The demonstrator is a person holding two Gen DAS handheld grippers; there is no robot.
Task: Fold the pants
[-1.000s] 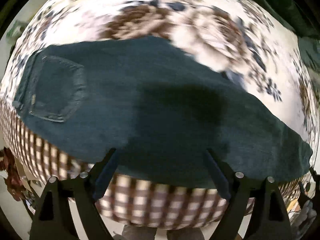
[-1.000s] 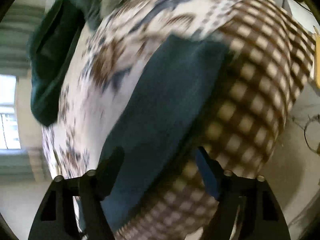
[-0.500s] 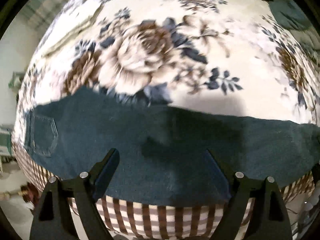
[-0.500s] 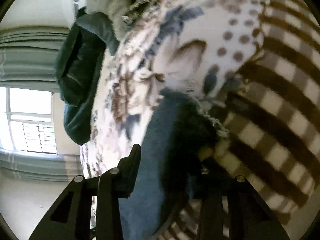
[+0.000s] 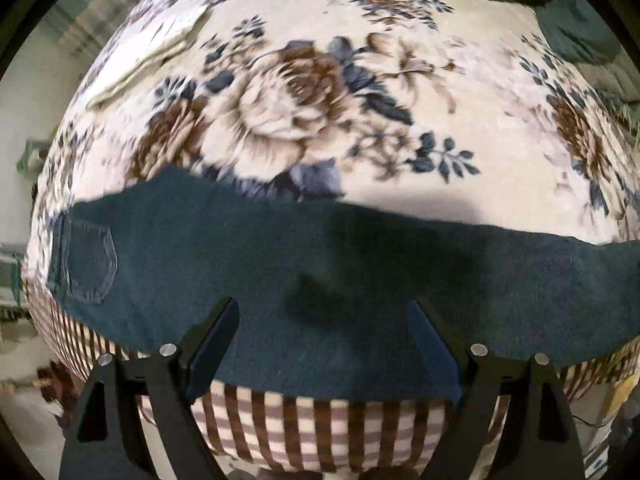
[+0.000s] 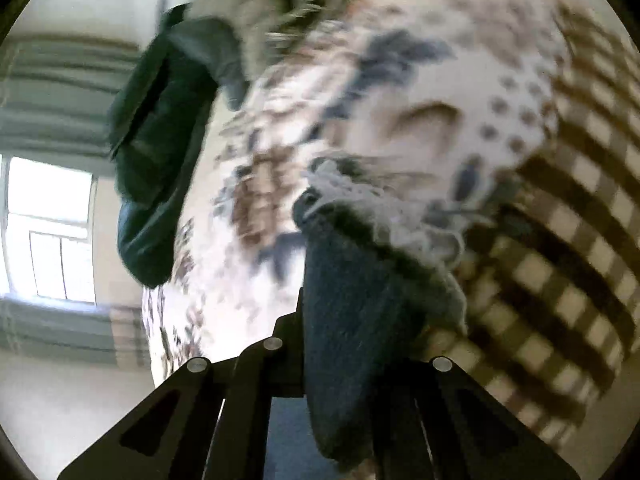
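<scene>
Right tool (image 6: 340, 320) has clamped the pants (image 6: 352, 300) hem; left tool (image 5: 324, 344) hovers wide, pointing down, empty.

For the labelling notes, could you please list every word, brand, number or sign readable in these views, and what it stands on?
None: no readable text in either view.
Dark teal denim pants: the back pocket shows only stitching.
Floral cream blanket: pattern only.
Brown checked blanket border: pattern only.

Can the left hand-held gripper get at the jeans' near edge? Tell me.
Probably yes: the left hand-held gripper hangs open right over the jeans, with nothing lying across the near edge.
</scene>
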